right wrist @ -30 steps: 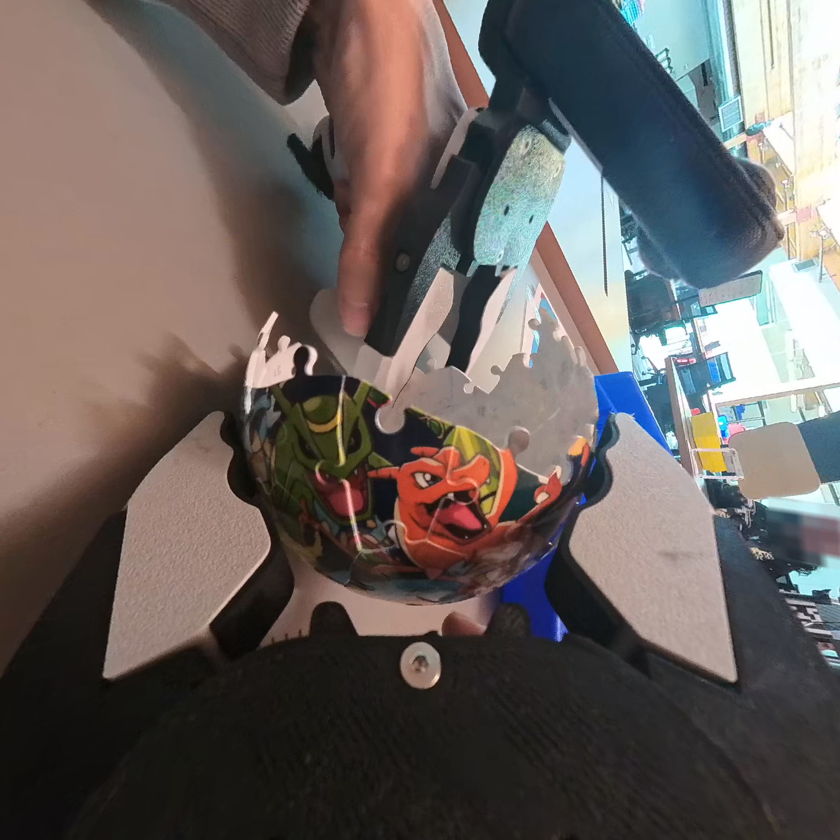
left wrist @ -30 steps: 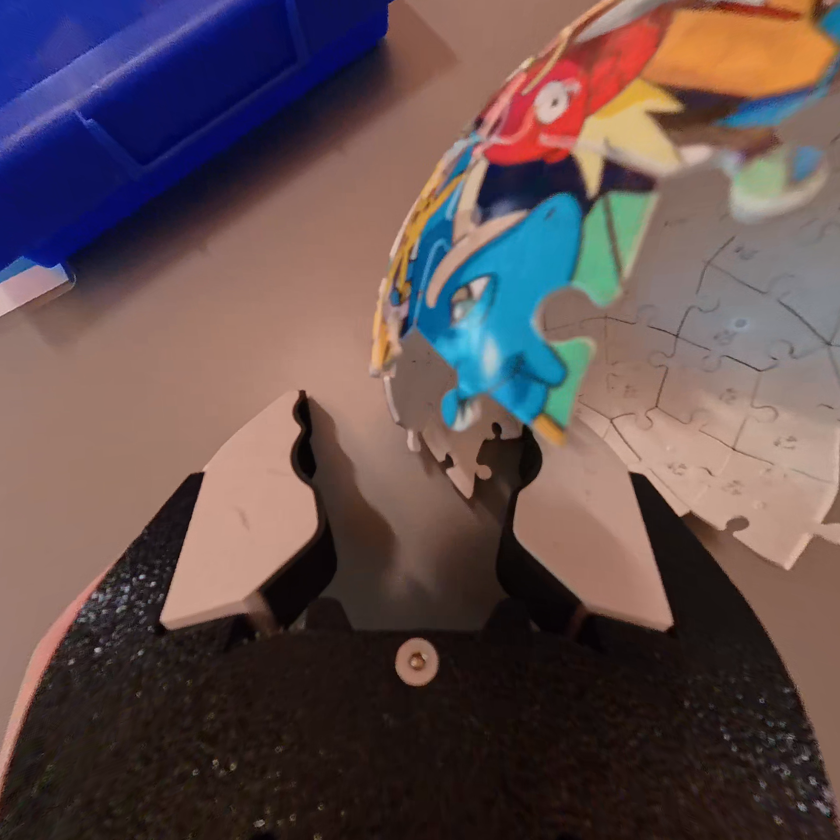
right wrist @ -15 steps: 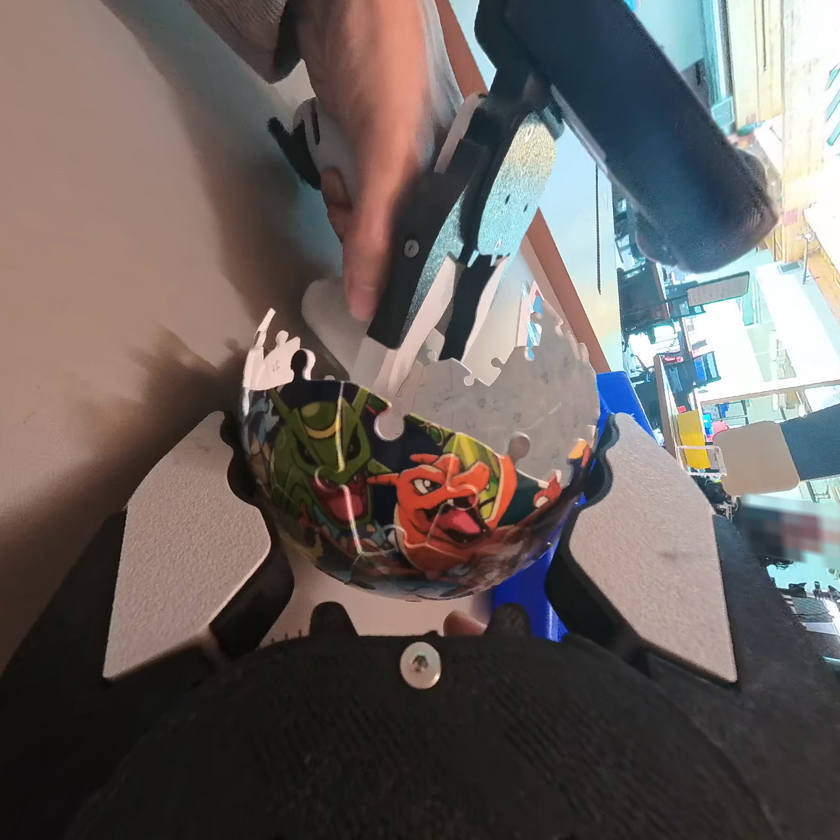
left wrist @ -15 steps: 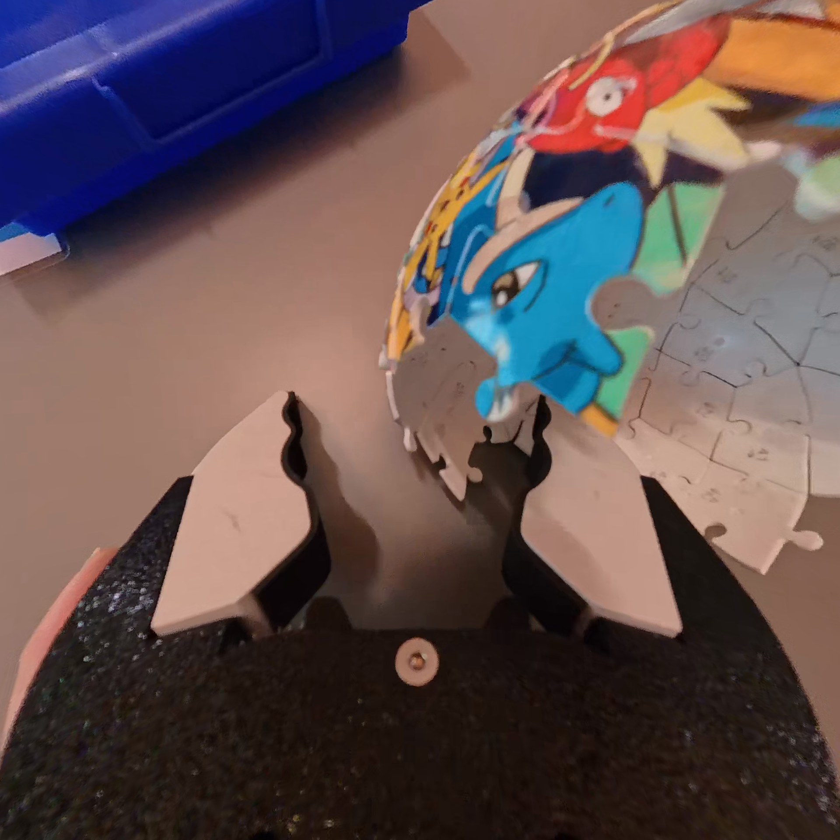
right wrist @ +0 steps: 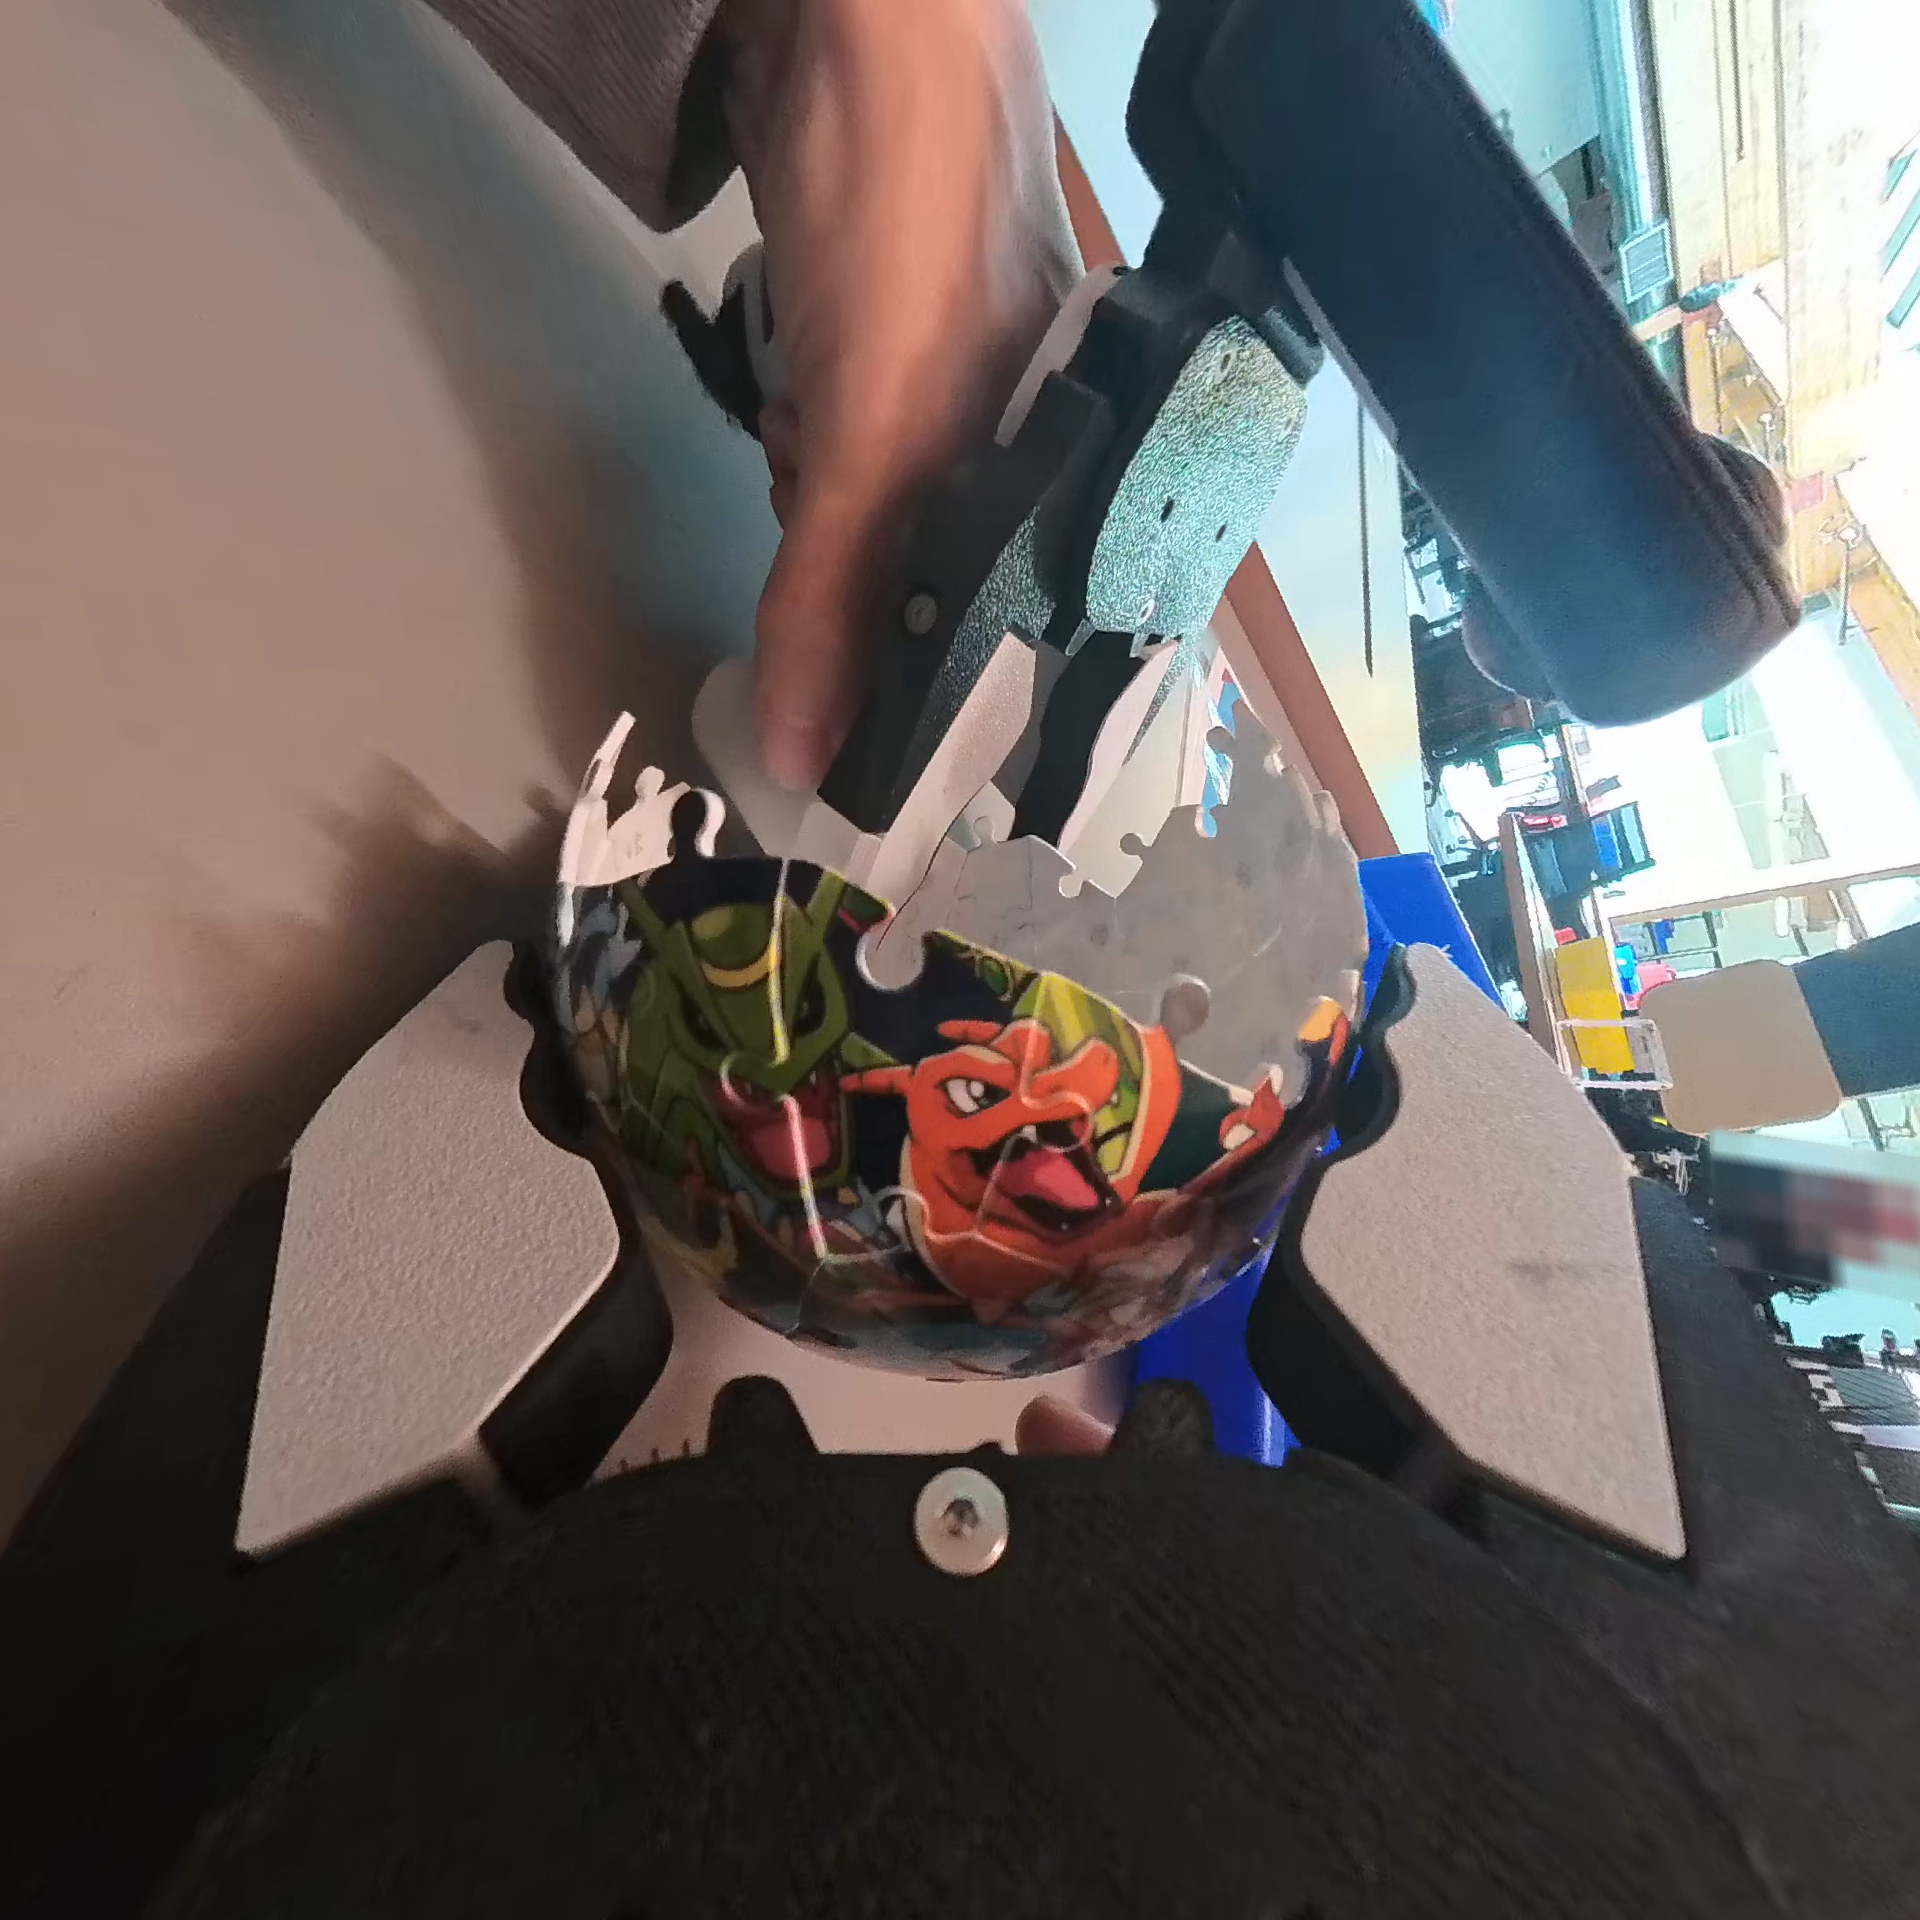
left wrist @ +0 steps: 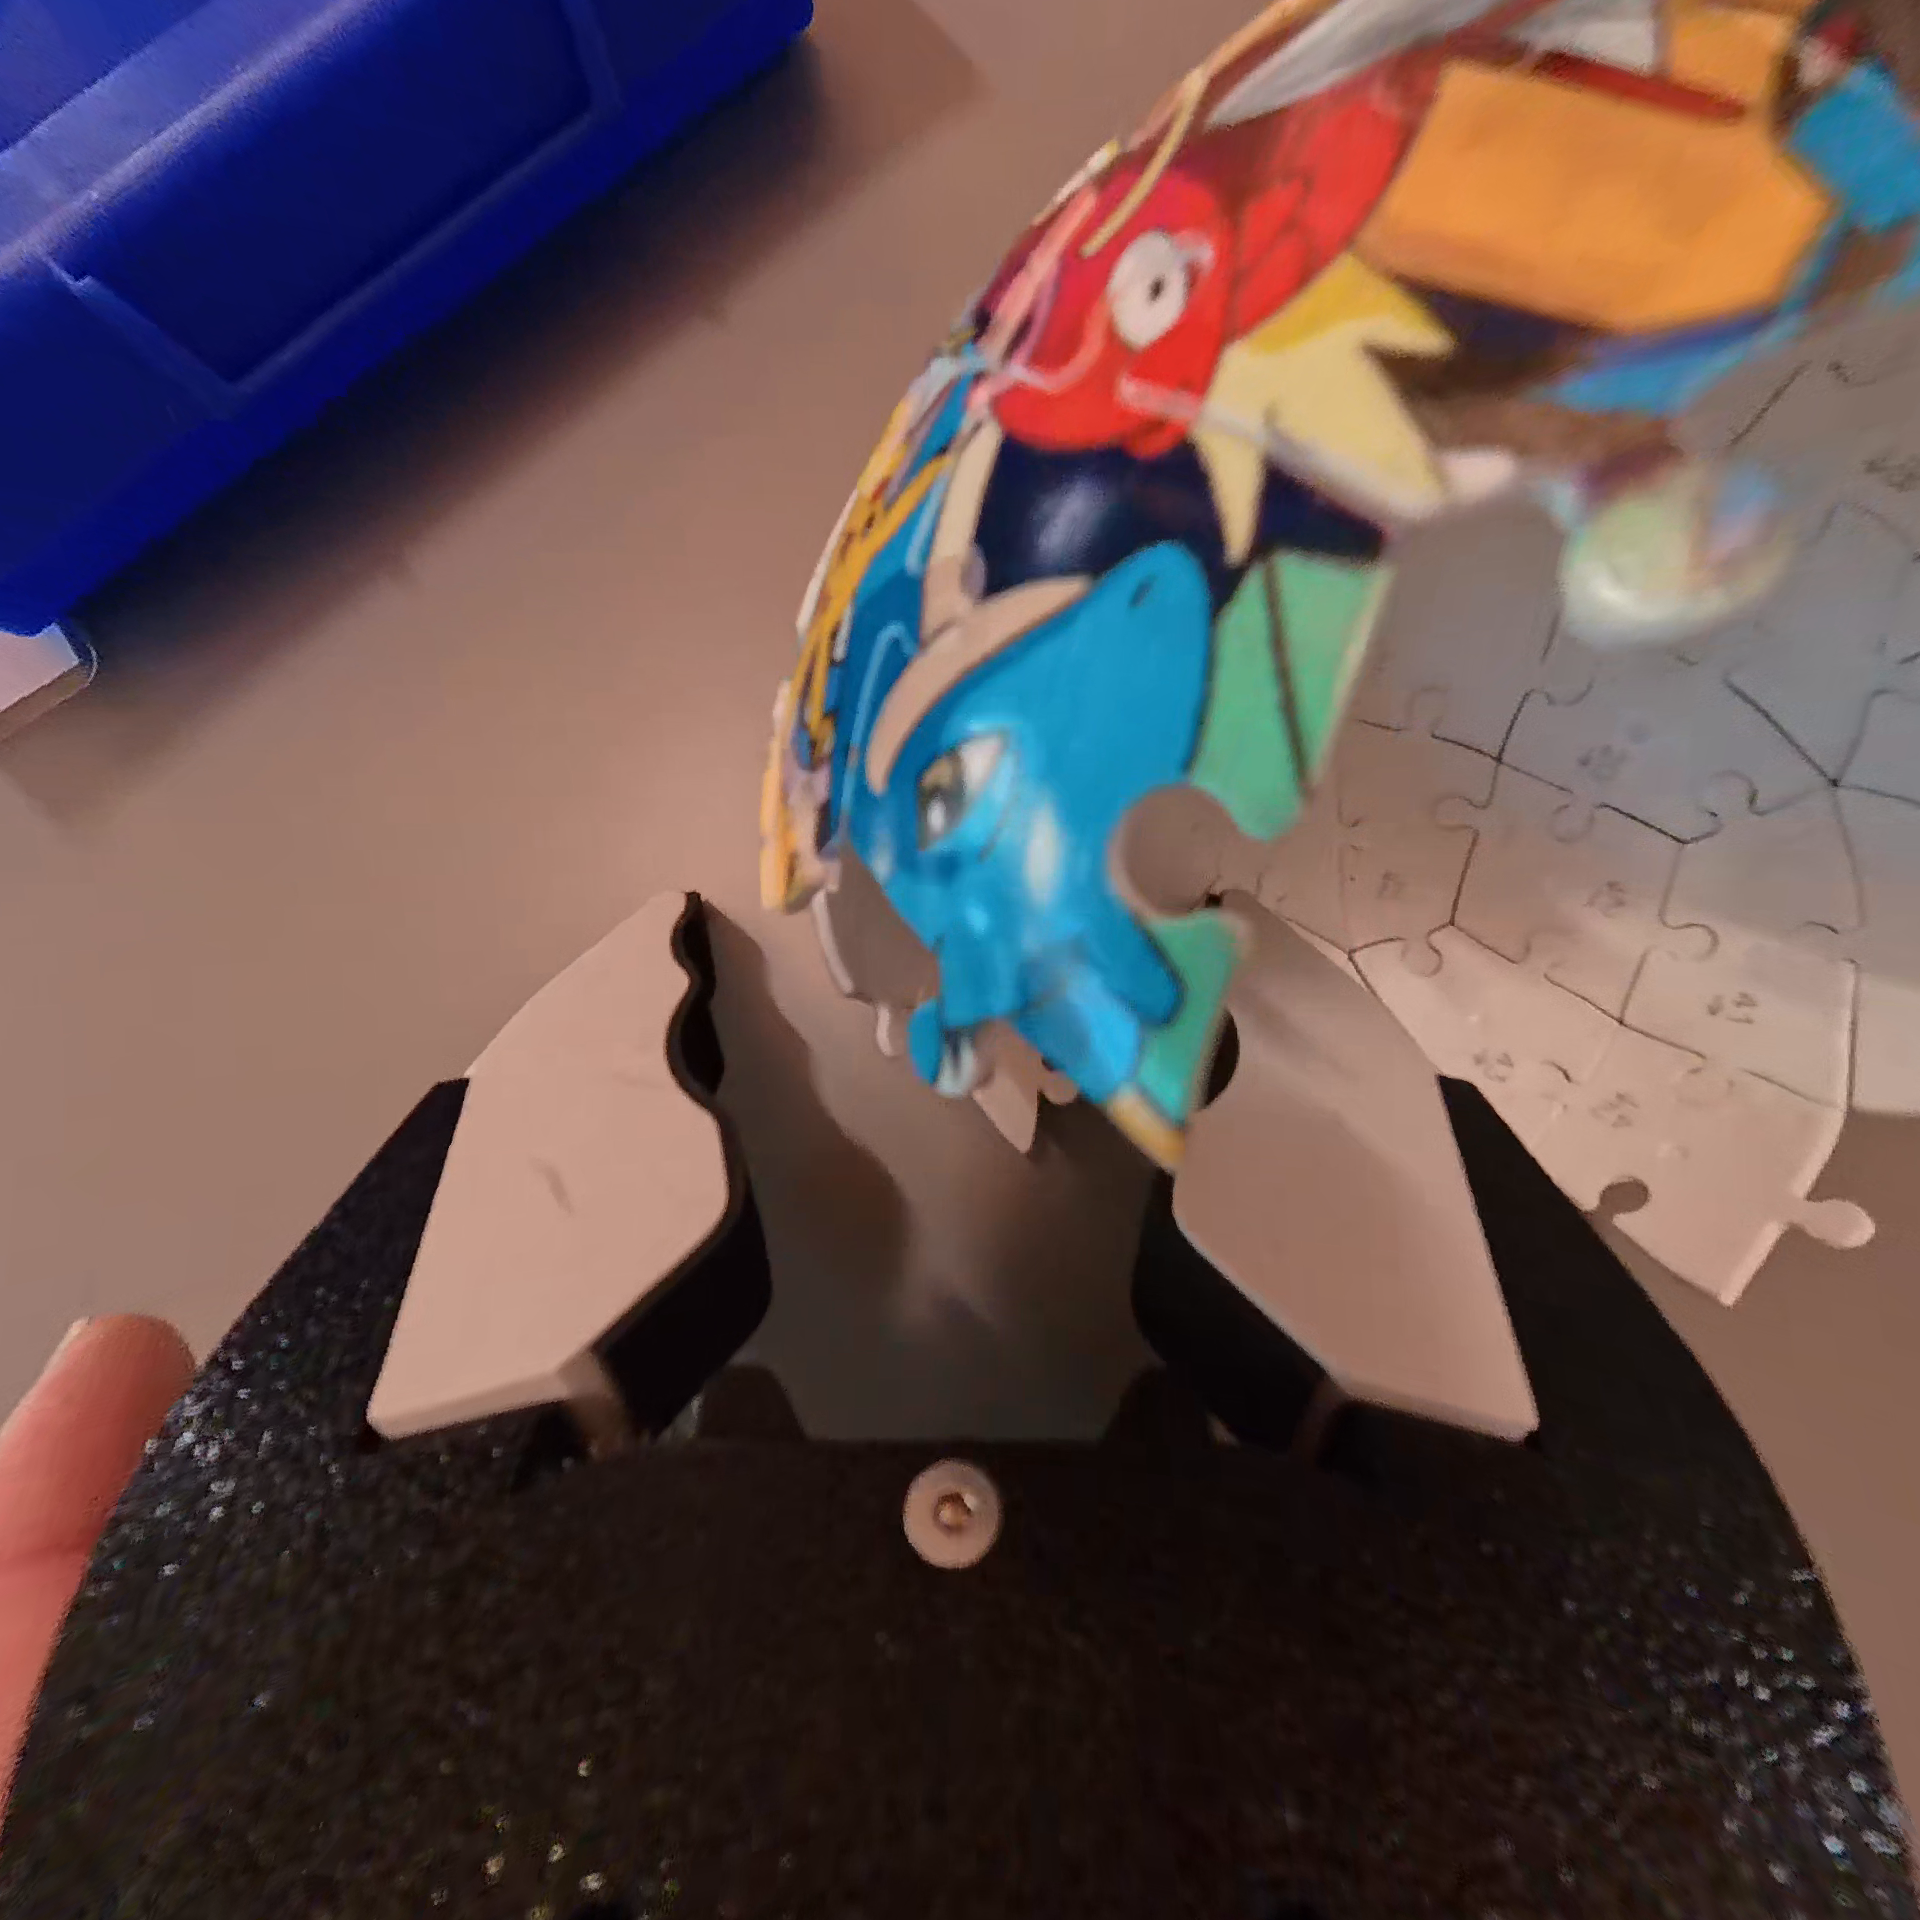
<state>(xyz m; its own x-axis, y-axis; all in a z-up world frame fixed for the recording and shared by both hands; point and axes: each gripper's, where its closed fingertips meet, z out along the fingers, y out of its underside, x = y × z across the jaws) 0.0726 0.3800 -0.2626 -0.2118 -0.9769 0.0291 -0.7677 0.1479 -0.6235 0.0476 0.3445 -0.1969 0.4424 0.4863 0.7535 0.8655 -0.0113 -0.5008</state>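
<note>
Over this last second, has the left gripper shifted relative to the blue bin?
Barely. In the left wrist view the blue bin swung slightly right, then back; the left gripper stays open at the puzzle shell's jagged edge.

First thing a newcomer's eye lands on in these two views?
The half-built puzzle ball, a bowl-shaped shell with bright cartoon creatures outside and grey piece backs inside, held across its width by the right gripper. Next, the left gripper, open at the shell's jagged rim with one finger inside the bowl. A blue bin sits on the table behind.
</note>
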